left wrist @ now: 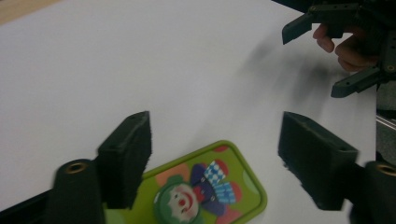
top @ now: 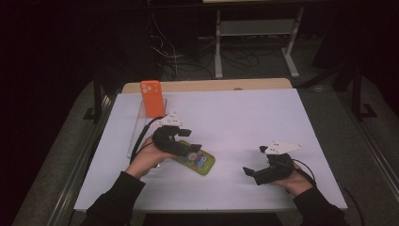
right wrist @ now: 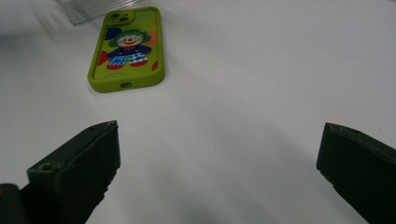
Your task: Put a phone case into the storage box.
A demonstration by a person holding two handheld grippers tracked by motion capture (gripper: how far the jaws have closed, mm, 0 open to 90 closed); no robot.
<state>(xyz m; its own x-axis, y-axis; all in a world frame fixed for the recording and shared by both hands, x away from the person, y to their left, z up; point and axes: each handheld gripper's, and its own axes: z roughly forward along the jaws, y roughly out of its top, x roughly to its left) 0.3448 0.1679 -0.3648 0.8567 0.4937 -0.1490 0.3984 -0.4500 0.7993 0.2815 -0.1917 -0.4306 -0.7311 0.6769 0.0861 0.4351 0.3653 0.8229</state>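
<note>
A green phone case (top: 200,162) printed with a clown lies flat on the white table sheet (top: 244,117), left of centre. My left gripper (top: 193,140) hovers just over its left end, open; in the left gripper view the jaws (left wrist: 217,126) stand wide apart above the case (left wrist: 210,186) without touching it. My right gripper (top: 254,160) rests low at the right, open and empty. Its own view shows the spread jaws (right wrist: 219,135) pointing towards the case (right wrist: 126,46). An orange phone case (top: 152,98) stands upright at the back left.
A clear plastic rack (top: 136,132) runs along the sheet's left side and holds the orange case; its corner (right wrist: 88,11) lies just beyond the green case. The right gripper (left wrist: 313,63) and its hand appear far off in the left gripper view. Dark floor surrounds the table.
</note>
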